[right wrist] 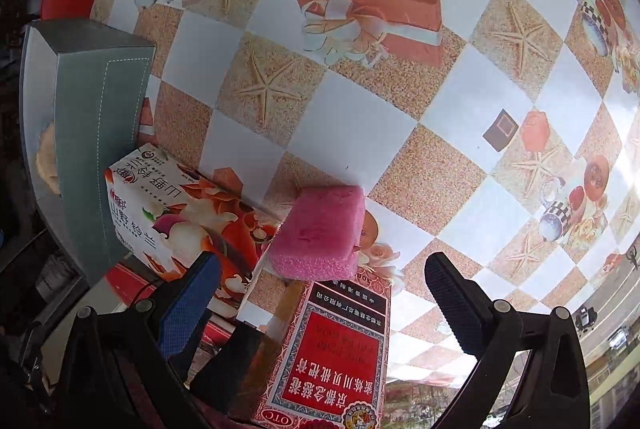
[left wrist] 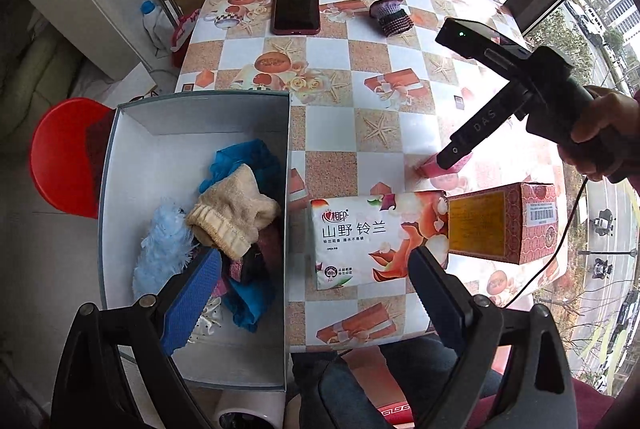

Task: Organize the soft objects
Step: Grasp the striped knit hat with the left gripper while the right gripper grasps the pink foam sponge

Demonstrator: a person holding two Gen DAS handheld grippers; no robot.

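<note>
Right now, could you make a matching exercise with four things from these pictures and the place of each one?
Things:
1. phone
2. cream sock
3. pink sponge
4. tissue pack

Places:
A. inside the grey box
B. on the table, just ahead of the right gripper
C. far side of the table, lying flat
D. between the grey box and the red carton

Pairs: 1-C, 2-A, 3-B, 4-D

pink sponge [left wrist: 430, 169], perhaps half hidden
</note>
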